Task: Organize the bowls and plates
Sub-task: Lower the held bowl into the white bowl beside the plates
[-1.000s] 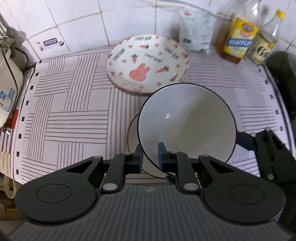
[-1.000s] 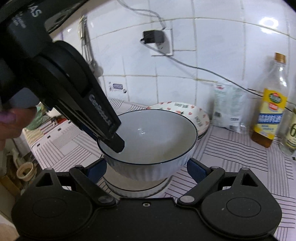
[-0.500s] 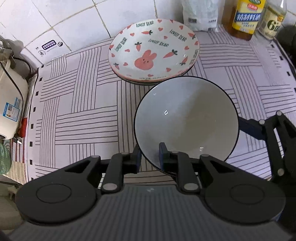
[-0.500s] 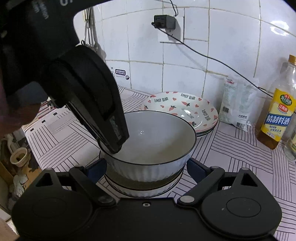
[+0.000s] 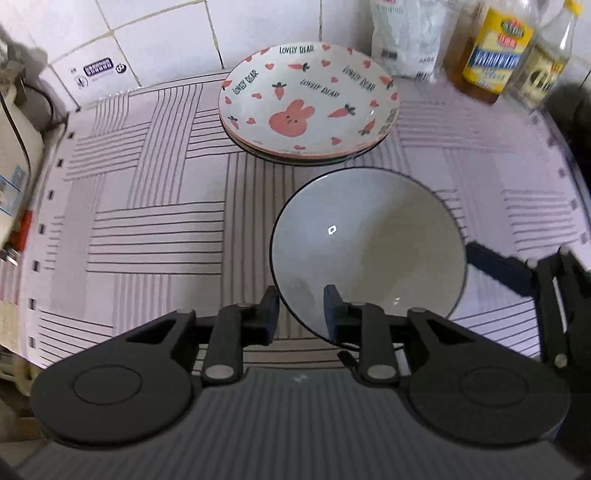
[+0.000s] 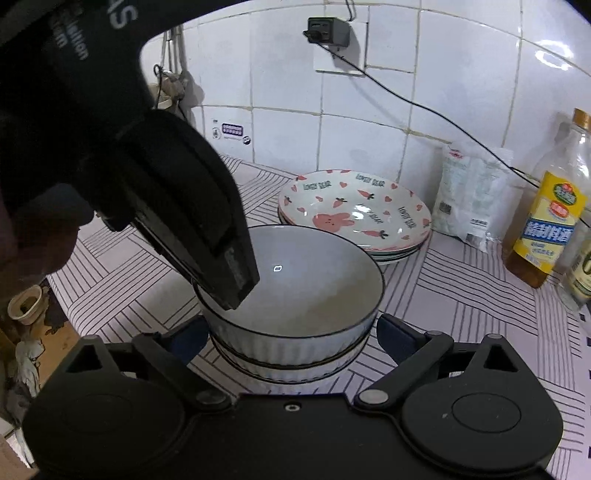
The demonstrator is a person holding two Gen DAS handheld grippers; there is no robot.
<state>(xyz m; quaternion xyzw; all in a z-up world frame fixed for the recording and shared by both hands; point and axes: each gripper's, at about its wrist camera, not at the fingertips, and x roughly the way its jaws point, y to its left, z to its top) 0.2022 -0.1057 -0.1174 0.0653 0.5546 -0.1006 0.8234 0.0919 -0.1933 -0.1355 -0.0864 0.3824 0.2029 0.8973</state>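
Note:
A white ribbed bowl with a dark rim [image 5: 369, 251] [image 6: 295, 295] sits nested in a second like bowl [image 6: 288, 369] on the striped cloth. My left gripper [image 5: 301, 310] straddles the top bowl's near rim, one finger inside and one outside; the jaws have widened and stand open around the rim. In the right wrist view it comes down from the upper left. My right gripper [image 6: 291, 332] is open, its fingers on either side of the bowl stack without touching. A stack of rabbit-and-carrot plates [image 5: 308, 103] [image 6: 354, 218] lies behind the bowls.
A plastic bag [image 6: 469, 195] and two bottles [image 6: 550, 206] stand against the tiled wall at the back right. A white appliance [image 5: 11, 162] is at the left edge. A plug and cable [image 6: 328, 31] hang on the wall.
The top bowl has come down into the lower bowl. My left gripper's jaws have spread apart at the rim. The right gripper has stayed open around the stack.

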